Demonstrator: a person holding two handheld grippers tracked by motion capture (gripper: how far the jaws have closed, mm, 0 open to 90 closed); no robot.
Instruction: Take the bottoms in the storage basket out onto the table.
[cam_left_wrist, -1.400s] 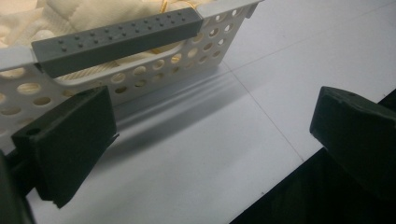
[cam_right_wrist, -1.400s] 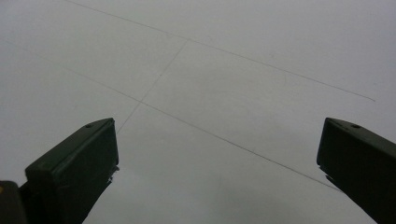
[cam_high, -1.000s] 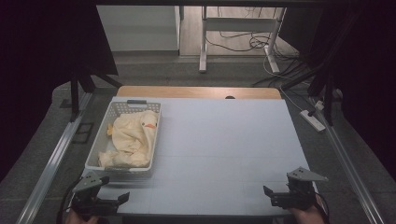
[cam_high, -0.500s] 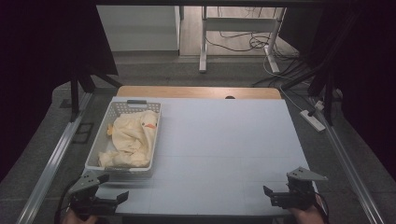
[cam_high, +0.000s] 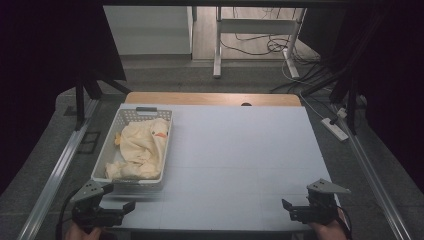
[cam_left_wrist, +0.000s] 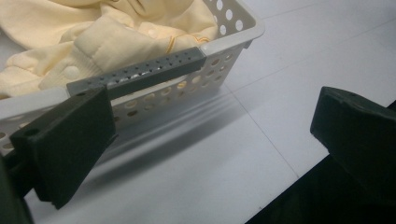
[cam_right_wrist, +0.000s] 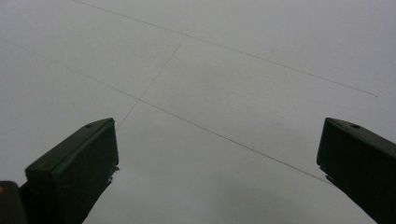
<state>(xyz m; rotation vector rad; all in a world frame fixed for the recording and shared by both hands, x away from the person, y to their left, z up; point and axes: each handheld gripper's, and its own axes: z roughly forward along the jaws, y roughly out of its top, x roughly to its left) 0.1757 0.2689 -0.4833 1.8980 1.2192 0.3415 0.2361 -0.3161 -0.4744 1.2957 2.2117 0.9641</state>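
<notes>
Left gripper has crept up toward the basket at 10 o'clock; right gripper hasn't moved. Both jaws wide, empty. Approach step, likely: next, reach over the rim for the yellow cloth.

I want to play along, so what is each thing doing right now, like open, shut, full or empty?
Left hand-held gripper: open, holding nothing, just short of the basket's near end.
Right hand-held gripper: open, holding nothing, over bare table.
White basket: upright, full of cloth.
Yellow cloth: crumpled inside the basket.
Table: bare beside the basket.
</notes>
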